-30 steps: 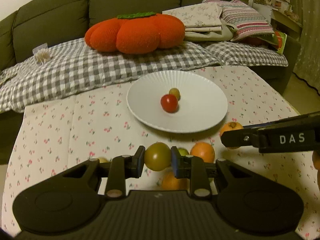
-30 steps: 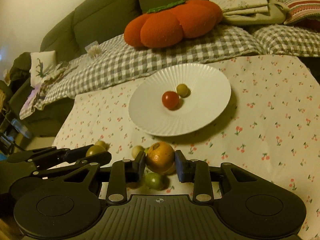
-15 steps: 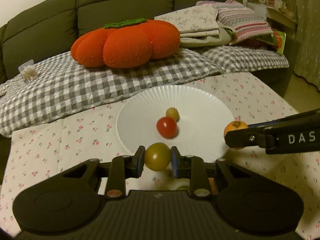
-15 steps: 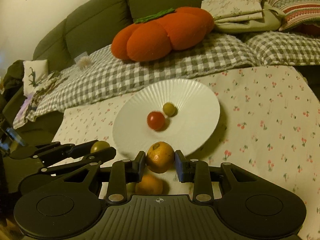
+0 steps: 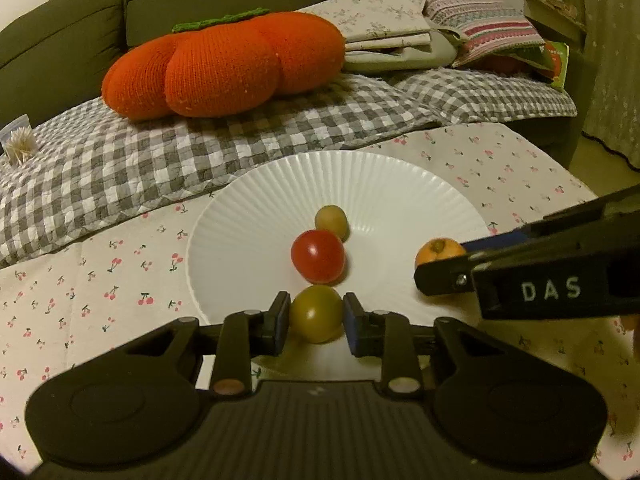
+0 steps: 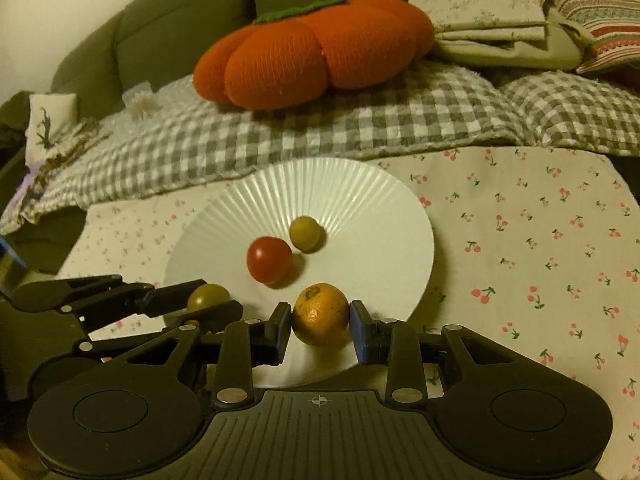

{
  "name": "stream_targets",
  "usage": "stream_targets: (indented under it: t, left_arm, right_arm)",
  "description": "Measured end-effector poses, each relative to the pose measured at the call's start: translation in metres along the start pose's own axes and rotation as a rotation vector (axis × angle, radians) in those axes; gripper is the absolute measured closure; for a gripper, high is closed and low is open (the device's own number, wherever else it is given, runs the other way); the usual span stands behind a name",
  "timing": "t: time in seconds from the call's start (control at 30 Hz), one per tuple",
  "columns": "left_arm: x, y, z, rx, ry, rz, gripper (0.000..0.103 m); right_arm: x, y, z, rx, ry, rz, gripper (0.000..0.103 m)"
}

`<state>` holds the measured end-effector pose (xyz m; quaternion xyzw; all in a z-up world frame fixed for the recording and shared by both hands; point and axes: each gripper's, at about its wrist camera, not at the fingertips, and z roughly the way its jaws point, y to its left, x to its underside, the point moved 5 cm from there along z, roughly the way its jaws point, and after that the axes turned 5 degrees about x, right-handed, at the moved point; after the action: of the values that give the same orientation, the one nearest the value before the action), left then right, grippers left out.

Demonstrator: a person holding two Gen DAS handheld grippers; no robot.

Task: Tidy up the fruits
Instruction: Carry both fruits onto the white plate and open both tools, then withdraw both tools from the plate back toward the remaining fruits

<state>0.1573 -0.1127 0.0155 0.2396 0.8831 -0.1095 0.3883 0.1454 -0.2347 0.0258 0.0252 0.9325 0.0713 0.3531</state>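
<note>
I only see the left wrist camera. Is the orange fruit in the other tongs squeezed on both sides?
Observer: Yes. In the right wrist view, both pads of the right tongs press the orange, one on each side.
Operator: Is it over the plate?
Observer: It hangs over the near rim of the white plate, in front of the red tomato.
Operator: Anything I can't see at all?
Observer: A small white cushion with a stitched plant lies at the far left of the sofa.

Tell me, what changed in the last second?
Both grippers moved forward from the loose fruit to over the plate: left gripper with its green tomato, right gripper with its orange. Grips unchanged; the red tomato stayed.
</note>
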Motion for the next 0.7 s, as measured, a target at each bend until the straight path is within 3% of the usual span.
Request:
stream_targets:
  t: [0.07, 0.13, 0.17, 0.23, 0.27, 0.53, 0.7]
  left_arm:
    - [0.000, 0.003, 0.001, 0.007, 0.002, -0.013, 0.074]
    - [0.000, 0.004, 0.001, 0.020, -0.001, -0.020, 0.054]
    - [-0.001, 0.005, -0.001, 0.020, -0.007, -0.022, 0.051]
    - [-0.002, 0.006, -0.007, 0.015, -0.027, -0.024, 0.043]
    - [-0.003, 0.007, -0.009, 0.017, -0.031, -0.025, 0.043]
    - [-0.007, 0.025, -0.034, -0.004, -0.038, -0.128, 0.044]
    - [0.000, 0.039, -0.050, -0.031, -0.017, -0.201, 0.044]
  right_arm:
    - [-0.001, 0.000, 0.002, -0.004, 0.001, 0.005, 0.070]
    - [-0.002, -0.001, 0.002, -0.010, 0.006, 0.020, 0.070]
    - [-0.003, -0.002, 0.002, -0.007, 0.005, 0.025, 0.069]
    - [-0.005, -0.004, -0.002, -0.003, -0.010, 0.038, 0.058]
    - [-0.007, -0.005, -0.004, -0.002, -0.015, 0.046, 0.051]
    - [-0.010, -0.011, -0.024, -0.004, -0.031, 0.089, 0.050]
    - [-0.003, -0.004, -0.038, 0.021, -0.036, 0.052, 0.045]
